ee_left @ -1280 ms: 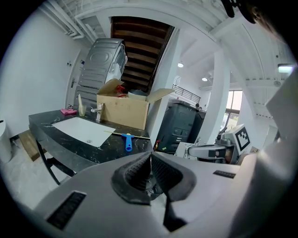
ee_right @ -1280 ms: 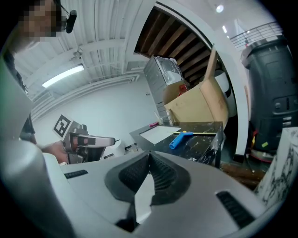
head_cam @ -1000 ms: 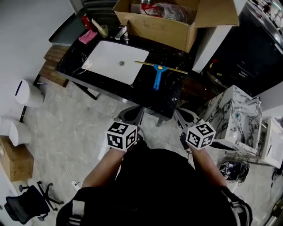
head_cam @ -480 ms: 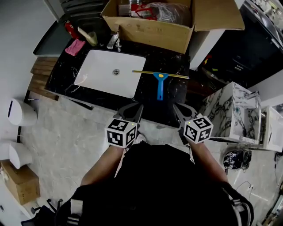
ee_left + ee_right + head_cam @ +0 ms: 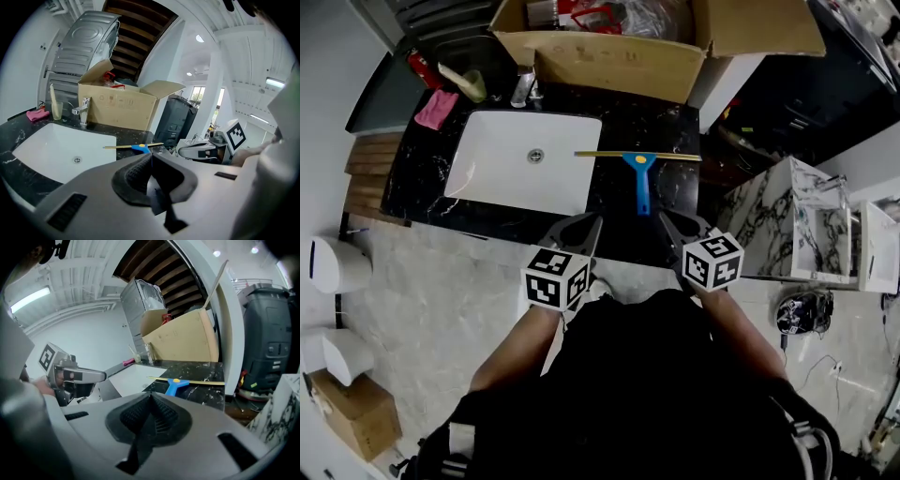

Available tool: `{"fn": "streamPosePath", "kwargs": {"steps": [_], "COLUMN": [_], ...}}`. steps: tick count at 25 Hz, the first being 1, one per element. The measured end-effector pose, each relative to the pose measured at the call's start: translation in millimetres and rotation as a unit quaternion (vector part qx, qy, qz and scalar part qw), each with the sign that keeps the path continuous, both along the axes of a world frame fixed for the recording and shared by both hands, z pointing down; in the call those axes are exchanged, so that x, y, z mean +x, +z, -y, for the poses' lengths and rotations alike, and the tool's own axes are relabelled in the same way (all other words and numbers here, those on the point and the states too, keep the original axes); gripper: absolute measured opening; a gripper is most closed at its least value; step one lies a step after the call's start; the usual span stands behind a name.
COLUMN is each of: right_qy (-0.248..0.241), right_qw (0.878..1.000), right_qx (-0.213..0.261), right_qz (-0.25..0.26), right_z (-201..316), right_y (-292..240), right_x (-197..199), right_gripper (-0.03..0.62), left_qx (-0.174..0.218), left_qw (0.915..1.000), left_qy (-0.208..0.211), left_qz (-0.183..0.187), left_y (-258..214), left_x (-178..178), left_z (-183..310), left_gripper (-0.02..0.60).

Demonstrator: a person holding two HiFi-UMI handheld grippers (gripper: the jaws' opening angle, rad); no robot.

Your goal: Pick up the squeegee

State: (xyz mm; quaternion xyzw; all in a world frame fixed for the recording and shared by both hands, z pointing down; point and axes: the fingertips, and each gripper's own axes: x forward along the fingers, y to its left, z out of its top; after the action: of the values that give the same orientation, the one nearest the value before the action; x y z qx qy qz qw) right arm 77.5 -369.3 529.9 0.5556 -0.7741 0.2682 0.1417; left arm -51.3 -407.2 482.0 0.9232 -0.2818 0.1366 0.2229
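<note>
Left of centre the white sink point(image 5: 520, 169) sits in the black counter point(image 5: 666, 122), the left gripper point(image 5: 580, 227) hangs at its near edge, jaws together and empty, the blue-handled squeegee point(image 5: 639, 173) lies flat beside the basin, and the right gripper point(image 5: 679, 229), likewise closed on nothing, hovers near its handle.

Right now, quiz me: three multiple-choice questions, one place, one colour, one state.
1. The blue-handled, yellow-bladed squeegee lies: A on the black marble counter, right of the white rectangular sink; B in a box; C on the floor.
2. The small crumpled cloth left of the metal tap is: A green; B pink; C white.
3. The right tool's jaws are: A wide apart; B gripping the squeegee; C shut, empty.
A, it lies beside the sink; B, plainly pink; C, they meet, nothing between.
</note>
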Motion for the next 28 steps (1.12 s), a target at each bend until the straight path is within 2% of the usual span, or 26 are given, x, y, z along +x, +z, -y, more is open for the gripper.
{"fn": "streamPosePath", "kwargs": {"steps": [3, 9, 16, 20, 28], "right_qy": [-0.003, 0.020, 0.037, 0.053, 0.074], "right_qw": [1.000, 0.999, 0.996, 0.993, 0.987], "right_qx": [-0.011, -0.039, -0.076, -0.106, -0.141], "right_qz": [-0.009, -0.013, -0.027, -0.031, -0.023], "right_z": [14, 58, 93, 105, 122], "right_y": [9, 31, 56, 75, 102], "right_x": [-5, 1, 11, 15, 18], "right_gripper": [0.019, 0.094, 0.150, 0.223, 0.225], "left_qx": [-0.004, -0.005, -0.012, -0.003, -0.006], "left_qw": [1.0000, 0.9999, 0.9974, 0.9952, 0.9914], "left_qy": [0.004, -0.013, -0.071, -0.097, -0.130], "left_qz": [-0.002, -0.007, -0.012, -0.012, -0.010], "left_y": [3, 4, 7, 2, 2], "left_x": [-1, -8, -35, -47, -60], "left_z": [4, 11, 12, 22, 24], "left_gripper": [0.017, 0.017, 0.017, 0.017, 0.017]}}
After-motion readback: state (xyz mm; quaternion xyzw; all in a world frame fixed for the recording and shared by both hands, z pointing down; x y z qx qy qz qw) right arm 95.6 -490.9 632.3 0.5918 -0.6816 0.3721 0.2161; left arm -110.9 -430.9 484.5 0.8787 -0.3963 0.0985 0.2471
